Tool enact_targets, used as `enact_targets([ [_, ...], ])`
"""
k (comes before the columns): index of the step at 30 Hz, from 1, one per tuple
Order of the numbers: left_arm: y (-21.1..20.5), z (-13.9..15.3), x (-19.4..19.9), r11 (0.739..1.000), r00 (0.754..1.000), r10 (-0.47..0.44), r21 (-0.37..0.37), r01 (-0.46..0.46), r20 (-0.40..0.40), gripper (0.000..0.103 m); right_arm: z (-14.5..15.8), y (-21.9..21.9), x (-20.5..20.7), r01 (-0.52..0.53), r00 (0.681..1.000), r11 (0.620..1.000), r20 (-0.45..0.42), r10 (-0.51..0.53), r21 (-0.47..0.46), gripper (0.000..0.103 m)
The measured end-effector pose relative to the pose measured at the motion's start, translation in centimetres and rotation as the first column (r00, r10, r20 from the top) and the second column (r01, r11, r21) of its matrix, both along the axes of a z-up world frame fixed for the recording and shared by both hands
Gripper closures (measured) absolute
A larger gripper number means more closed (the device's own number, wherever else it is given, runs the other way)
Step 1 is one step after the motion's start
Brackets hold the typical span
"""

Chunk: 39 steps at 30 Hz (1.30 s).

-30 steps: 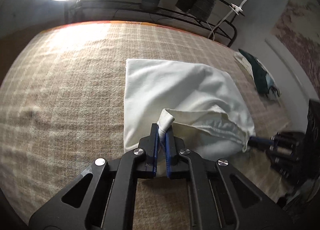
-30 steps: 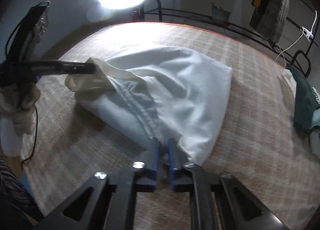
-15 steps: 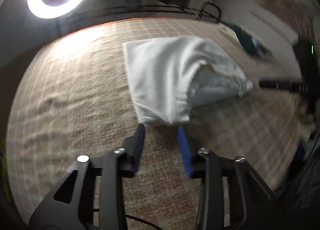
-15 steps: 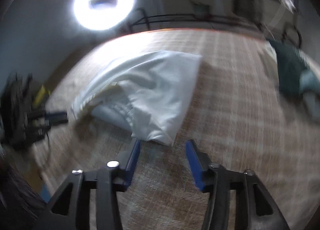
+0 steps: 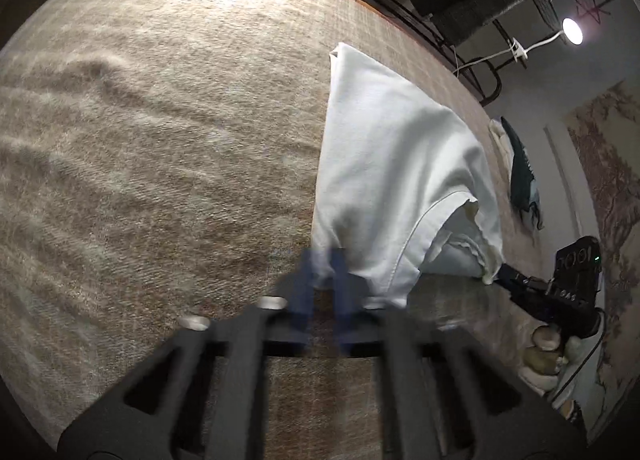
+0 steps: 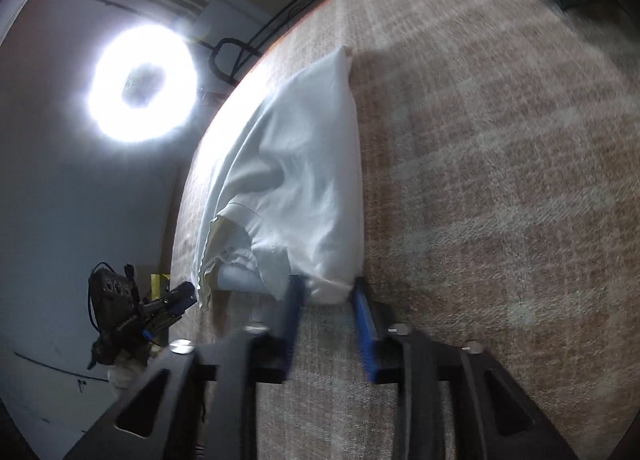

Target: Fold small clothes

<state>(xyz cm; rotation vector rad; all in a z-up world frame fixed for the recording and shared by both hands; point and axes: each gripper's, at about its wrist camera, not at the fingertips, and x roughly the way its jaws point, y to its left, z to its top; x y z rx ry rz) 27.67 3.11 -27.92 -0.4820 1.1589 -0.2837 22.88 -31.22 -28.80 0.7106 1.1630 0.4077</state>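
Note:
A white garment [image 5: 400, 164] lies folded on the beige checked blanket [image 5: 160, 148], with an inner layer showing at its open near edge. My left gripper [image 5: 323, 262], blurred by motion, is shut on the garment's near left corner. In the right wrist view the same garment [image 6: 304, 188] reaches down to my right gripper [image 6: 328, 294]. Its jaws are closing with the near right corner bunched between them, and a gap still shows. Each gripper also appears in the other's view: the right gripper [image 5: 520, 284] and the left gripper [image 6: 172, 300], both at the garment's near edge.
A dark green garment [image 5: 520, 180] lies on the blanket beyond the white one. A ring light [image 6: 140, 80] glares at the left, and a small lamp [image 5: 572, 30] and a metal rack [image 5: 480, 72] stand behind the blanket's far edge.
Both grippers let go of the lifted hem, opened and drew back. The garment dropped flat. Both then rolled and came in at its near corners, the left one shutting there.

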Motion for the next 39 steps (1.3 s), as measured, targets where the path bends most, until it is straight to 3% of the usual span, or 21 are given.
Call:
enact_targets([
  [3, -0.5, 0.8, 0.0, 1.000, 0.999, 0.004, 0.023, -0.005, 0.033, 0.101, 0.6, -0.7, -0.3, 0.015, 1.000, 1.000, 0.011, -0.015, 0.024, 0.098],
  [7, 0.7, 2.4, -0.1, 0.999, 0.997, 0.030, -0.018, -0.029, 0.071, 0.101, 2.4, -1.3, -0.9, 0.017, 0.999, 0.998, 0.043, -0.019, 0.062, 0.101],
  [10, 1.1, 2.0, -0.1, 0.999, 0.997, 0.029, 0.013, -0.029, 0.067, 0.101, 4.0, -1.8, -1.4, 0.003, 0.995, 0.994, 0.097, -0.013, 0.107, 0.101],
  [13, 1.2, 1.0, -0.3, 0.999, 0.999, 0.034, -0.004, -0.034, 0.036, 0.101, 2.9, -1.2, -1.3, -0.013, 0.998, 1.000, 0.061, 0.013, 0.001, 0.101],
  [16, 1.4, 1.8, -0.4, 0.999, 0.998, 0.029, -0.022, -0.028, 0.061, 0.101, 1.5, -1.7, -1.6, 0.019, 1.000, 0.995, 0.006, -0.020, 0.098, 0.101],
  [19, 2.0, 1.9, -0.3, 0.999, 0.997, 0.044, -0.020, -0.043, 0.060, 0.101, 2.5, -2.0, -1.8, -0.002, 0.999, 0.991, 0.050, -0.005, 0.131, 0.101],
  [21, 1.5, 1.4, -0.4, 0.999, 0.999, 0.022, 0.024, -0.023, 0.047, 0.101, 2.5, -1.8, -1.8, -0.031, 0.998, 0.997, 0.051, 0.027, 0.077, 0.100],
  [23, 0.7, 1.1, -0.7, 0.997, 0.999, -0.015, 0.079, 0.012, 0.039, 0.101, 1.8, -0.4, -1.6, -0.084, 0.996, 0.995, 0.020, 0.085, -0.055, 0.096],
  [25, 0.2, 1.7, -1.1, 0.990, 0.997, -0.041, 0.140, 0.032, 0.059, 0.101, 1.8, 1.0, -1.8, -0.129, 0.991, 0.963, 0.016, 0.136, -0.237, 0.087],
  [27, 0.1, 2.8, -1.5, 0.984, 0.995, -0.041, 0.174, 0.025, 0.086, 0.101, 2.8, 1.7, -2.0, -0.135, 0.985, 0.933, 0.054, 0.162, -0.335, 0.083],
  [32, -1.5, 6.0, -1.4, 0.986, 0.977, -0.068, 0.165, 0.035, 0.201, 0.101, 6.6, 3.6, -2.3, -0.123, 0.945, 0.920, 0.240, 0.224, -0.373, 0.083],
  [36, -4.9, 5.3, -0.5, 0.981, 0.972, -0.130, 0.169, 0.097, 0.195, 0.101, 5.4, 6.2, -0.6, -0.165, 0.926, 0.904, 0.253, 0.280, -0.395, 0.083],
  [39, -7.6, 3.9, 0.1, 0.964, 0.967, -0.181, 0.225, 0.139, 0.179, 0.101, 4.3, 8.3, 0.3, -0.189, 0.928, 0.884, 0.217, 0.303, -0.427, 0.083],
])
